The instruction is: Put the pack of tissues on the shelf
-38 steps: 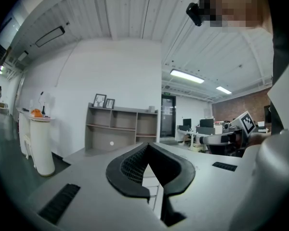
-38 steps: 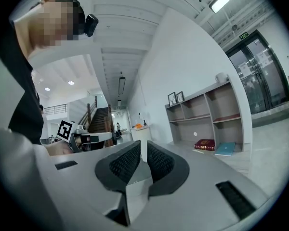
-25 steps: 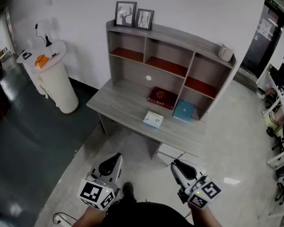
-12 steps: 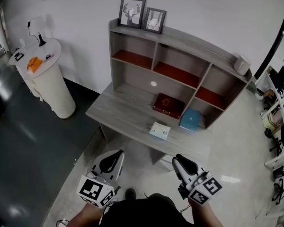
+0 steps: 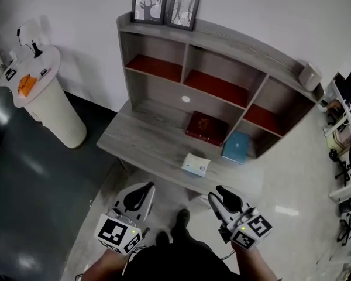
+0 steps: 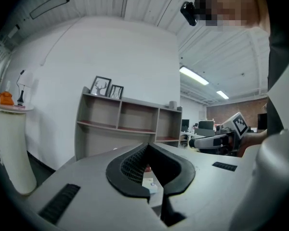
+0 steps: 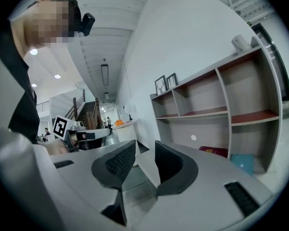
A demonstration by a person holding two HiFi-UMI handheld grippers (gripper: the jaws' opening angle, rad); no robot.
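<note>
The pack of tissues [image 5: 195, 164], white with a pale blue side, lies near the front edge of the grey desk [image 5: 143, 136]. Behind it rises the grey shelf unit [image 5: 222, 40] with red-floored compartments. My left gripper [image 5: 141, 187] hangs in front of the desk, left of the pack, its jaws shut with the tips touching [image 6: 147, 147]. My right gripper [image 5: 217, 192] is level with it, just right of the pack. Its jaws [image 7: 145, 150] are opening, with a narrow gap and nothing between them. Neither gripper touches the pack.
A dark red book [image 5: 206, 127] and a teal box [image 5: 236, 147] lie on the desk behind the pack. Two framed pictures [image 5: 164, 6] and a white cylinder [image 5: 310, 75] stand on the shelf top. A white round pedestal [image 5: 44, 98] stands left; office furniture [image 5: 348, 127] stands right.
The view has shifted nearer to the desk and both grippers have come forward with it. The right gripper's jaws have parted a little.
</note>
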